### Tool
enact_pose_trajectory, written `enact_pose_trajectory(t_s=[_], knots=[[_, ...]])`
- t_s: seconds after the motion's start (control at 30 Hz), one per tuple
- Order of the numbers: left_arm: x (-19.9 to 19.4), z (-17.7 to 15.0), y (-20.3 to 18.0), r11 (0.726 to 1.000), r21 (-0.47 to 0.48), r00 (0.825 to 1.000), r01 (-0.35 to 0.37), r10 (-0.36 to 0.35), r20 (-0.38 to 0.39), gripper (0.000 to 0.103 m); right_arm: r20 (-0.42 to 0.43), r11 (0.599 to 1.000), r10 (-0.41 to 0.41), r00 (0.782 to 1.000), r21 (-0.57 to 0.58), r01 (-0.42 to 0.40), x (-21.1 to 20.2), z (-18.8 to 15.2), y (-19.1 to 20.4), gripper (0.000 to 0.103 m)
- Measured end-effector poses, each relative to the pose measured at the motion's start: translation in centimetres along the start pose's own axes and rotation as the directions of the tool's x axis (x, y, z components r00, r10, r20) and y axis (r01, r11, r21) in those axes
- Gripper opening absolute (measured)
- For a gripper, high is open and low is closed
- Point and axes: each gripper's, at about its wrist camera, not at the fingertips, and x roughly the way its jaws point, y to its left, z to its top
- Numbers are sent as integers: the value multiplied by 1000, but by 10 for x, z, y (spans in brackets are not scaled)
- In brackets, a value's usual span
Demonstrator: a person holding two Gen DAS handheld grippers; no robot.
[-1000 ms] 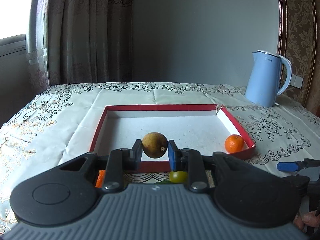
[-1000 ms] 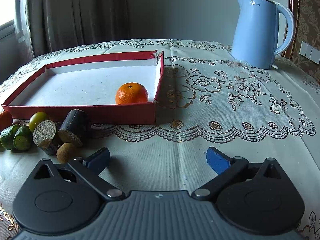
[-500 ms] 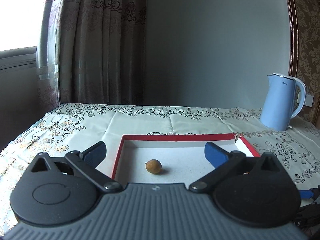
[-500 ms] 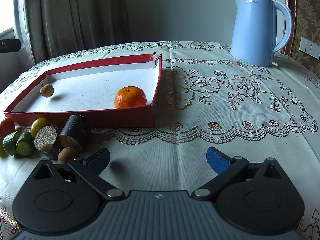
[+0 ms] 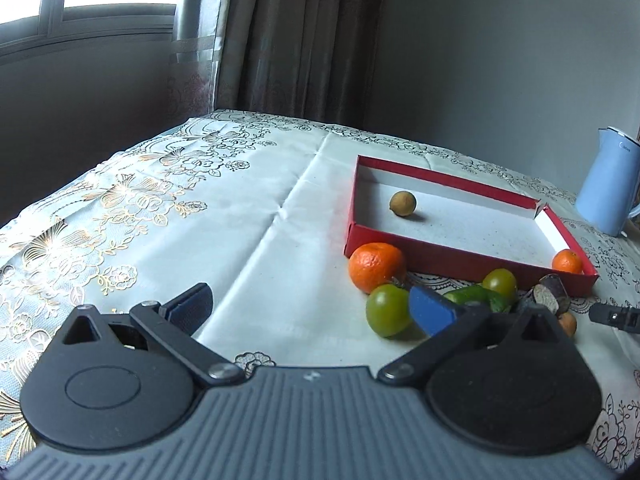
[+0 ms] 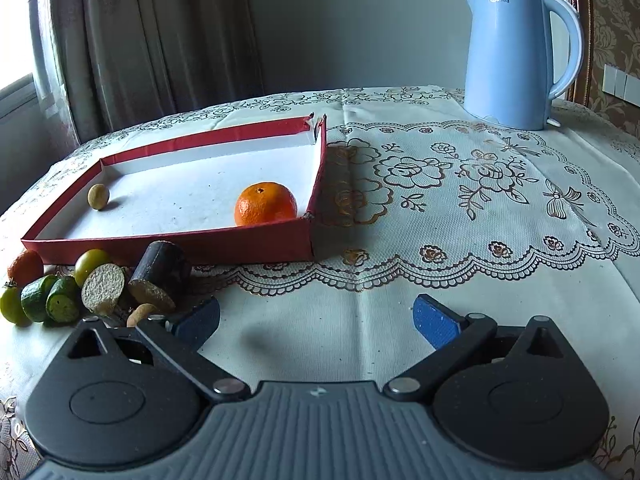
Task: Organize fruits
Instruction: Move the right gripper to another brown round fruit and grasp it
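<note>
A red-walled tray (image 5: 448, 268) (image 6: 172, 246) lies on the tablecloth. Inside it lie a small brown round fruit (image 5: 403, 203) (image 6: 98, 196) and a tangerine (image 5: 567, 261) (image 6: 265, 204). In front of the tray sits a pile: a tangerine (image 5: 376, 266) (image 6: 25, 267), green tomatoes (image 5: 388, 309) (image 6: 91, 261), cucumber pieces (image 5: 478, 297) (image 6: 50, 298), dark cut stalk pieces (image 6: 160, 274) and a small brown fruit (image 6: 140, 313). My left gripper (image 5: 310, 309) is open and empty, left of the pile. My right gripper (image 6: 316, 318) is open and empty, right of the pile.
A light blue electric kettle (image 6: 516, 54) (image 5: 610, 186) stands at the back right of the table. Curtains hang behind the table's far edge. The right gripper's tip (image 5: 616, 316) shows at the right edge of the left wrist view.
My left gripper opened and let the brown round fruit go into the tray, then drew back and swung left. The right gripper has barely moved.
</note>
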Motion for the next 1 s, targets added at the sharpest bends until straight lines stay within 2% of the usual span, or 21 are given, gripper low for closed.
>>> enact_pose_trajectory(t_s=[0.07,0.13,0.3,0.43,0.53,0.6,0.67,0.83,1.0], knots=[[1,-6,4,1000,-1,1000,-4,4,-18,103,52,998,54,997,-24,-53,-10,-2,1,103],[2,-14,8,1000,-1,1000,-5,5,-28,103,68,994,92,993,-72,-87,-17,-5,7,103],[6,-18,12,1000,-27,999,0,-1,-53,103,68,969,91,994,-237,-72,-22,-12,35,103],[10,-19,6,1000,16,997,-18,19,-81,103,54,949,95,994,-305,-74,-19,-14,50,102],[12,-20,0,998,51,994,-41,45,-97,103,40,941,109,993,-327,-90,-17,-15,55,95],[13,-20,-3,997,67,993,-49,56,-100,103,11,936,105,994,-339,-95,-12,-15,58,80],[13,-21,-3,997,67,993,-48,55,-100,103,-13,933,109,994,-345,-107,-8,-15,60,74],[14,-20,0,998,53,993,-42,47,-104,103,-25,928,119,993,-354,-120,-4,-15,64,73],[14,-20,0,998,54,993,-42,47,-105,103,-46,920,149,988,-361,-156,1,-12,69,53]])
